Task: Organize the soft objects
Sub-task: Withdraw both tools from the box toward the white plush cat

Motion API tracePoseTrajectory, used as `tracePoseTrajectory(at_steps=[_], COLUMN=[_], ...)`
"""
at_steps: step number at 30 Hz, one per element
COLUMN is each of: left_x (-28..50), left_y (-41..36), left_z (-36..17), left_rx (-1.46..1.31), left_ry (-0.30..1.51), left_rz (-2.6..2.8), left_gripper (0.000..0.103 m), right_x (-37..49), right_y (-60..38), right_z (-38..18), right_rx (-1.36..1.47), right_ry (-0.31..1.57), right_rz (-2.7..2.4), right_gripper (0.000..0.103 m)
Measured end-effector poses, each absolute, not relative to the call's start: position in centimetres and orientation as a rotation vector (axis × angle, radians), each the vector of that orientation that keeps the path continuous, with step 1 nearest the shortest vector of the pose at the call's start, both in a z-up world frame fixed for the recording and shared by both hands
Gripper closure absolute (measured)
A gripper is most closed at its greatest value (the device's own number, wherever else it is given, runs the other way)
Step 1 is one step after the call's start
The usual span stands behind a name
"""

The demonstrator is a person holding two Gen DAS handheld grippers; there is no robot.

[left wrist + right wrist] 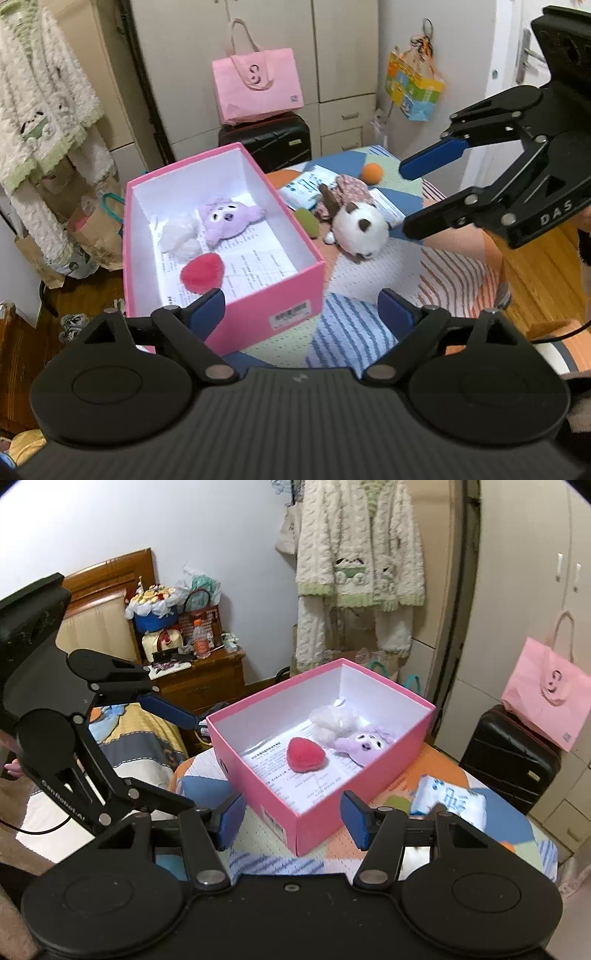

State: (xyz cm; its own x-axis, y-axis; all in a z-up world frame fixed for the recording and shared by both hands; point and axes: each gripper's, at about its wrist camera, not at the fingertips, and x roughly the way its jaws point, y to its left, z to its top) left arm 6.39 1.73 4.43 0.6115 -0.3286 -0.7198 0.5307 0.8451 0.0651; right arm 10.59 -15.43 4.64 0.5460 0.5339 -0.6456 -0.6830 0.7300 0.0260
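A pink box [280,295] [325,823] stands open on the patchwork-covered table [369,280]. Inside it lie a red heart plush [202,273] [306,755], a purple plush [227,221] [364,744] and a white fluffy piece [179,236] [332,722]. Right of the box, a white-and-brown plush dog [360,229] lies on the cloth beside an orange ball [371,173] and a floral fabric toy [347,192]. My left gripper [301,306] [190,760] hovers open at the box's near corner, holding nothing. My right gripper [408,197] [293,812] is open and empty, just right of the dog.
A tissue packet [304,186] [448,799] and a green piece [308,221] lie by the box. Behind the table stands a black suitcase [266,140] with a pink bag [258,85] on it. A fluffy robe [362,572] hangs on the wall, and a wooden nightstand [207,679] stands by the bed.
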Motion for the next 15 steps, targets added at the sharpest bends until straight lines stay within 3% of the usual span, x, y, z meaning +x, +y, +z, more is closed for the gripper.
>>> tracePoseTrajectory(at_steps=[15], left_x=[7.2], left_y=[-4.5], left_z=[1.9], left_rx=[0.290], left_ry=[0.776], left_rz=[-0.656], left_gripper=[0.013], right_x=[5.3], right_y=[-23.1], right_z=[1.0], right_rx=[-0.240], right_ry=[0.591], right_rz=[0.583], right_gripper=[0.037])
